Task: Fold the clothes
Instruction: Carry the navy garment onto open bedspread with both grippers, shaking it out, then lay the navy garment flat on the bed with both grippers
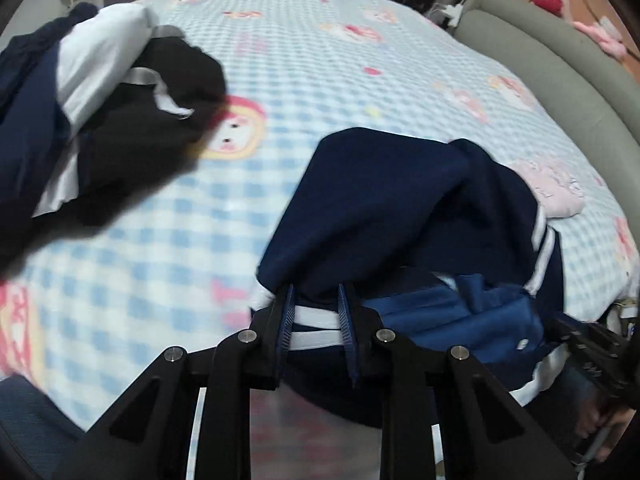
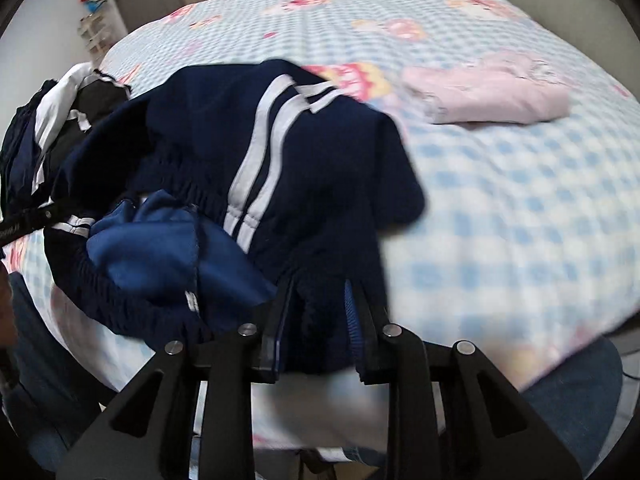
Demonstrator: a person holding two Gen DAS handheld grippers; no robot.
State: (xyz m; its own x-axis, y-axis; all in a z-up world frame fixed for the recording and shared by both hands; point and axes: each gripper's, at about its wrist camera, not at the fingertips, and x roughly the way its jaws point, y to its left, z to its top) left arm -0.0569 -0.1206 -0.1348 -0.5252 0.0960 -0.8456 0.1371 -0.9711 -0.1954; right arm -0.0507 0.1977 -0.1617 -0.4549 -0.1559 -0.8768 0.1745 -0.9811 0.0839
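Note:
Navy shorts (image 1: 384,200) with white side stripes and a lighter blue lining (image 1: 472,316) hang bunched over the near edge of the bed. My left gripper (image 1: 318,304) is shut on their white-striped edge. In the right wrist view the same navy shorts (image 2: 224,152) spread out with the elastic waistband toward me. My right gripper (image 2: 320,300) is shut on a fold of the dark waistband. The other gripper's black body (image 2: 24,220) shows at the left edge, and the right gripper's body (image 1: 596,348) shows at the lower right of the left wrist view.
A pile of dark navy, black and white clothes (image 1: 100,120) lies at the left of the blue checked bedsheet (image 1: 320,60). A folded pink garment (image 2: 488,96) lies at the right. A grey padded headboard (image 1: 560,76) curves along the far right. The pile (image 2: 52,120) also shows at the left.

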